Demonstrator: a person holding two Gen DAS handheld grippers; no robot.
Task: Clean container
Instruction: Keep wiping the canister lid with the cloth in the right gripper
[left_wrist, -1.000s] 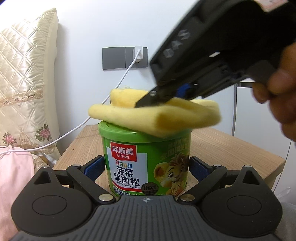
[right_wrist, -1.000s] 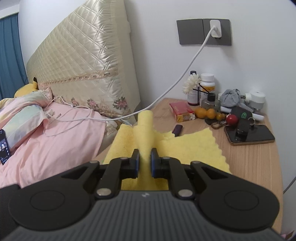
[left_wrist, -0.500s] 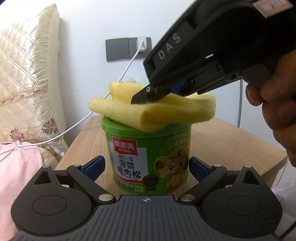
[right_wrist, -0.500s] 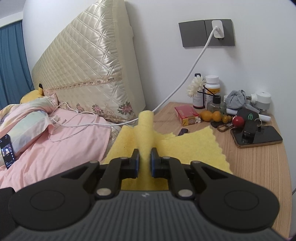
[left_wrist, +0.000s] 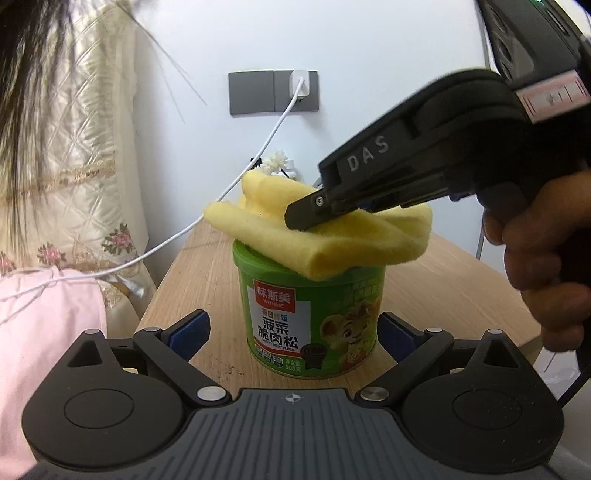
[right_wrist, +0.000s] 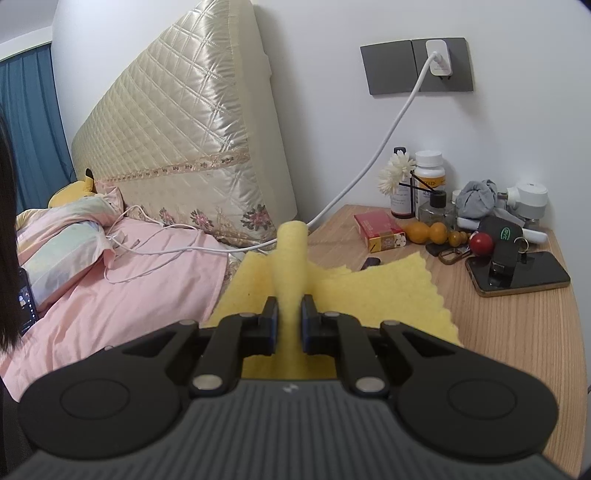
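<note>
A green round container (left_wrist: 310, 314) with a lion on its label stands on the wooden nightstand (left_wrist: 443, 273). A folded yellow cloth (left_wrist: 332, 240) lies across its top. My right gripper (left_wrist: 306, 218), held by a hand, comes in from the right, shut on that cloth and resting on it. In the right wrist view, the right gripper (right_wrist: 289, 317) pinches a ridge of the cloth (right_wrist: 388, 291), which hides the container. My left gripper (left_wrist: 293, 325) is open, one finger on each side of the container's lower half, with a gap showing on the left.
A white charging cable (left_wrist: 258, 155) runs from the wall socket across to the pink bedding (right_wrist: 129, 288) on the left. At the back of the nightstand (right_wrist: 517, 332) are bottles (right_wrist: 428, 177), a red box (right_wrist: 380, 232), small fruits and a phone (right_wrist: 517, 277).
In the left wrist view the container now looks smaller and sits lower, so my left gripper has lifted and drawn back a little. The right gripper stays shut on the cloth on top.
</note>
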